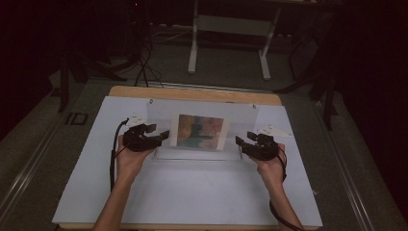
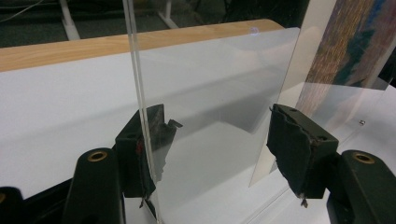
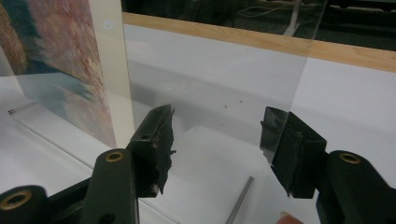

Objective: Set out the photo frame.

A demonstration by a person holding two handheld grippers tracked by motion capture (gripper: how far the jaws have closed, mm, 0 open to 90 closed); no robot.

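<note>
Standing upright at the table's (image 1: 202, 207) centre is a clear acrylic frame (image 1: 159, 122) with a painted picture (image 1: 199, 131) inside. Approaching from nine o'clock, the left gripper (image 1: 162, 136) is spreading its jaws wide around the frame's side edge. At three o'clock, the right gripper (image 1: 242, 143) is likewise gaping around the opposite edge; neither is pinching it.

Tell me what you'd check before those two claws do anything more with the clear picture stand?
1. Left gripper jaws wide apart: ok.
2. Right gripper jaws wide apart: ok.
3. Either gripper's pads pressing on the clear stand: cannot tell; a clear pane edge runs close by one jaw in each gripper view.
4. Stand upright on the white mat: ok.
5. Colourful picture sitting in the stand: ok.
6. A gripper at each end of the stand: ok.
</note>
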